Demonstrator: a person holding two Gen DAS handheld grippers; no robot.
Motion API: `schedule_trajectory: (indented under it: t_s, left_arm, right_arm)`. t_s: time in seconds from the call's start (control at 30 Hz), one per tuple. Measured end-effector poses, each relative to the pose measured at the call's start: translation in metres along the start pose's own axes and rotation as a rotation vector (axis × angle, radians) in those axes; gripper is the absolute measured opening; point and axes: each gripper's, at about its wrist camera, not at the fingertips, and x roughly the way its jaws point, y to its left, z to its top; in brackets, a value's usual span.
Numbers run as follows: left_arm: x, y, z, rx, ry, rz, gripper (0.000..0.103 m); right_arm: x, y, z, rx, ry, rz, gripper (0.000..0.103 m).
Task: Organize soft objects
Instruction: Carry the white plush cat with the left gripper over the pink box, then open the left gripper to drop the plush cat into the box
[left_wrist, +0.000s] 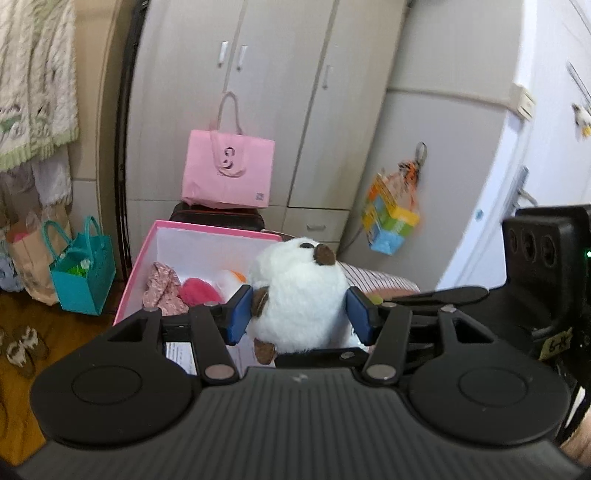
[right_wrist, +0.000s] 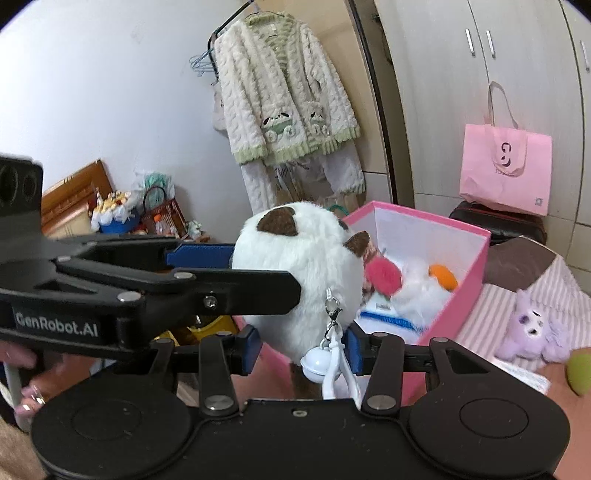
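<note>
White plush toy (left_wrist: 301, 295) clamped by left tongs (left_wrist: 301, 314) and right tongs (right_wrist: 303, 347), above pink box (left_wrist: 147, 251).

Home bedroom, wardrobe (left_wrist: 280, 103), hanging fleece cardigan (right_wrist: 284, 92)

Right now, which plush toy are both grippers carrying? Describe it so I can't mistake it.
Find the open pink box on the striped bed. Just in front of it, the white plush sits between both grippers' blue pads. Only it has brown ears and a white bell clip.
</note>
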Motion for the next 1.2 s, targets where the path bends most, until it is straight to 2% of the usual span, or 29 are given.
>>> schedule_trajectory:
  t_s: [0.13,0.27,0.5,0.63,0.7,0.8,0.97,1.2]
  left_arm:
    - [0.019,0.031,0.005,-0.092,-0.012,-0.002,0.053]
    - [0.042,0.052,0.006,-0.137,0.014,0.019,0.053]
    - [0.081,0.078,-0.005,-0.186,0.119,0.043,0.053]
    - [0.097,0.087,-0.011,-0.204,0.174,0.053,0.053]
    - [0.102,0.086,-0.014,-0.183,0.188,0.071,0.053]
    - [0.103,0.076,-0.017,-0.091,0.189,0.127,0.053]
    - [0.082,0.066,-0.014,-0.022,0.144,0.170,0.056]
    - [0.037,0.041,-0.008,0.071,0.084,0.190,0.059]
  right_arm:
    - [0.022,-0.011,0.018,-0.003,0.020,0.003,0.052]
    - [0.051,-0.020,0.028,-0.022,0.072,0.005,0.052]
    - [0.097,-0.044,0.026,-0.023,0.178,0.014,0.052]
    - [0.114,-0.042,0.021,-0.104,0.214,-0.045,0.053]
    - [0.120,-0.043,0.020,-0.128,0.221,-0.072,0.053]
    - [0.126,-0.041,0.018,-0.182,0.235,-0.120,0.055]
    - [0.108,-0.040,0.015,-0.222,0.183,-0.186,0.071]
    - [0.052,-0.042,0.008,-0.168,0.112,-0.147,0.071]
